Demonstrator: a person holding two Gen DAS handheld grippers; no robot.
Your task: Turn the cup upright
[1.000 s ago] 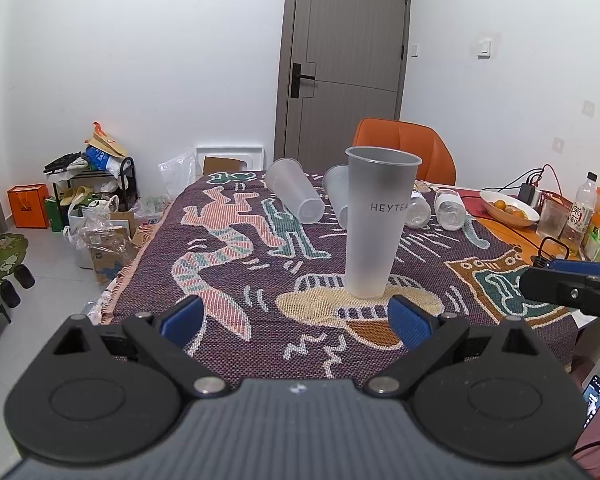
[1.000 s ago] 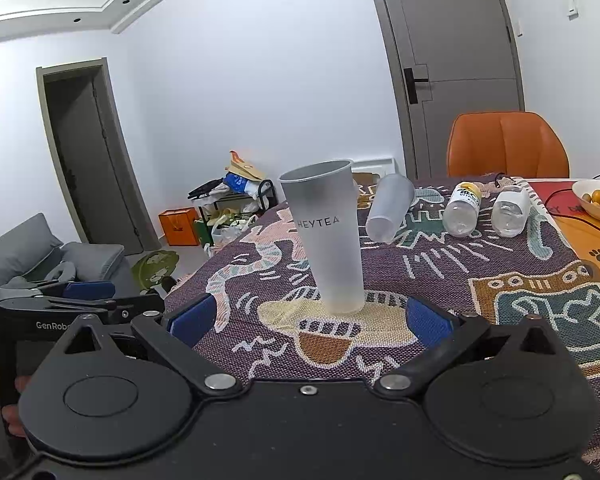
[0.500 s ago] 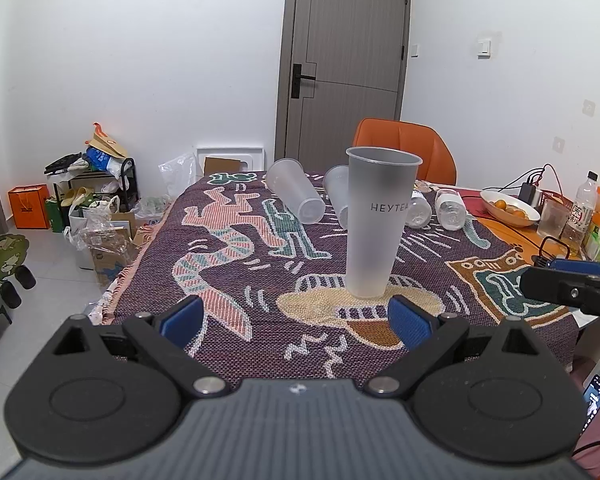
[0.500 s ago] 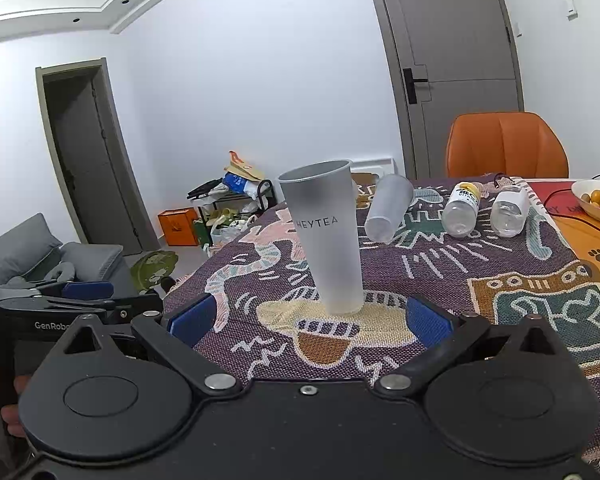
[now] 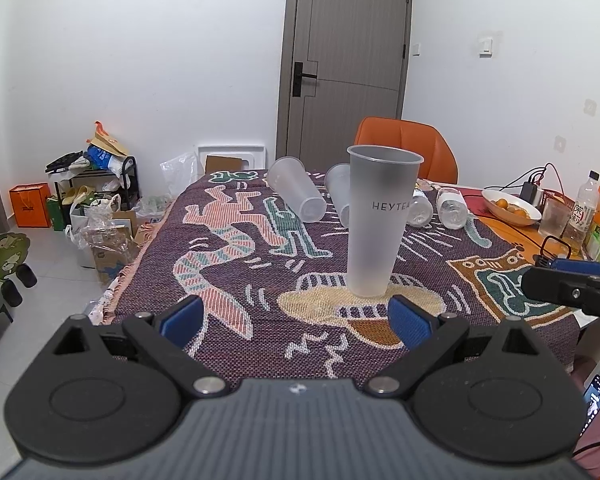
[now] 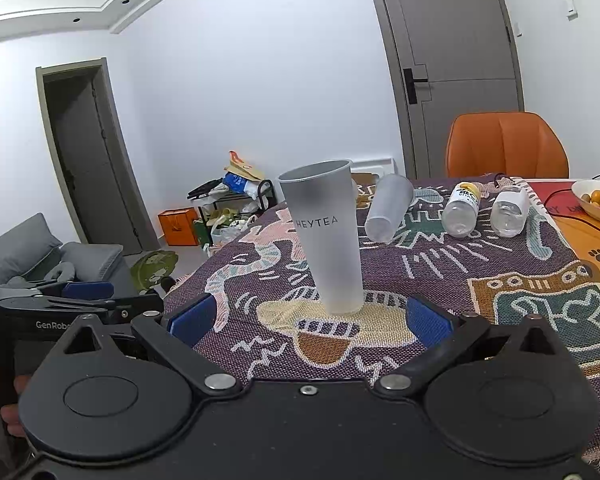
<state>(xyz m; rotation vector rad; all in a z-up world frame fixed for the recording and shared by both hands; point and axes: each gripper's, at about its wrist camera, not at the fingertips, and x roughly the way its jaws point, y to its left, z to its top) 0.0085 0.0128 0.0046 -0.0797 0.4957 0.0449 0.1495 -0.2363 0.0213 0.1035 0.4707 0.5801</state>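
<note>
A frosted HEYTEA cup (image 5: 376, 220) stands upright, mouth up, on the patterned blanket (image 5: 236, 248); it also shows in the right wrist view (image 6: 328, 236). My left gripper (image 5: 296, 320) is open and empty, a little short of the cup. My right gripper (image 6: 308, 318) is open and empty, also short of the cup. Each gripper shows at the edge of the other's view: the right one (image 5: 572, 280) and the left one (image 6: 80, 300).
Two frosted cups (image 5: 296, 194) (image 5: 338, 192) lie on their sides behind the upright one, with two plastic bottles (image 6: 462, 210) (image 6: 508, 210) beside them. A bowl of oranges (image 5: 510, 206), cables and containers sit at the right. An orange chair (image 5: 408, 148) stands behind the table.
</note>
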